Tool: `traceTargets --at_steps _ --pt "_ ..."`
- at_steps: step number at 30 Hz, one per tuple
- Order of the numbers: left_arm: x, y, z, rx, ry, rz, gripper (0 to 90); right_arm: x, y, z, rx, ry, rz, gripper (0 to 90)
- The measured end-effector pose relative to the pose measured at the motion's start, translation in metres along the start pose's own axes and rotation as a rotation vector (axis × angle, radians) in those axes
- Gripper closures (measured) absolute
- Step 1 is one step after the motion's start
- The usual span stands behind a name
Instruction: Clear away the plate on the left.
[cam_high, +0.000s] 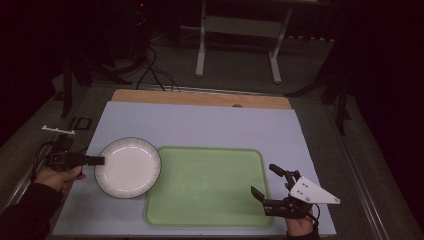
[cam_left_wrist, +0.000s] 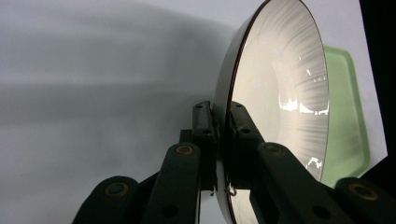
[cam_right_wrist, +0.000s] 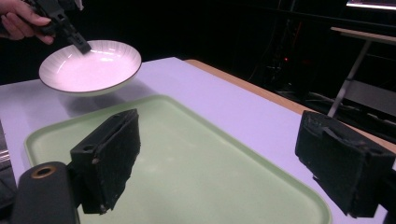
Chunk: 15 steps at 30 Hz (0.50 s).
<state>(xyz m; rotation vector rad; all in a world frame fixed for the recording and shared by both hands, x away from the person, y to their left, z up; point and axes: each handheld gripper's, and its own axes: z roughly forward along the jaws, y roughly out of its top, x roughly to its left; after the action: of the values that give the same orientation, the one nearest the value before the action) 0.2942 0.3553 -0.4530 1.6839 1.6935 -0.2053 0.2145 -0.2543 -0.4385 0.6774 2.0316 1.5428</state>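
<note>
A: Where does the plate (cam_high: 128, 167) sit right now?

B: It hangs in the air at the left of the green tray (cam_high: 210, 187), gripped by the left gripper (cam_high: 98, 160). In the right gripper view the plate (cam_right_wrist: 90, 65) clearly floats above the pale table cover (cam_right_wrist: 187, 79), with its shadow on the surface and the tray's near corner below.

A: And the hold itself?

B: The left gripper view shows its jaws pressed onto the rim (cam_left_wrist: 223, 135), one pad inside the plate, one against the underside. It is a pinch at a single edge point, with the whole dish cantilevered out from there.

A: How does that dish likely handle?

B: It looks like glazed ceramic: stiff, glossy, probably slick under rubber pads, and breakable if dropped. Held by one edge, its weight tends to lever it downward, so a firm squeeze and slow travel seem wise. The rim is the sensible place to hold; the smooth bowl offers nothing to pinch.

A: What about the other hand?

B: The right gripper (cam_high: 270, 184) rests over the tray's right edge, jaws spread wide and holding nothing. Its own view shows the two black pads (cam_right_wrist: 109, 154) well apart above the empty tray (cam_right_wrist: 196, 158).

A: Any risk?

B: Slipping at the rim, or knocking the plate's edge on the tray's raised lip.
</note>
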Motion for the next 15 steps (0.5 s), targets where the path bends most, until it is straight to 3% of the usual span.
traceTargets --at_steps 15 --pt "-0.042 0.023 0.004 0.004 -0.013 0.071 83.7 0.000 0.000 -0.001 0.002 -0.005 -0.003 13.7"
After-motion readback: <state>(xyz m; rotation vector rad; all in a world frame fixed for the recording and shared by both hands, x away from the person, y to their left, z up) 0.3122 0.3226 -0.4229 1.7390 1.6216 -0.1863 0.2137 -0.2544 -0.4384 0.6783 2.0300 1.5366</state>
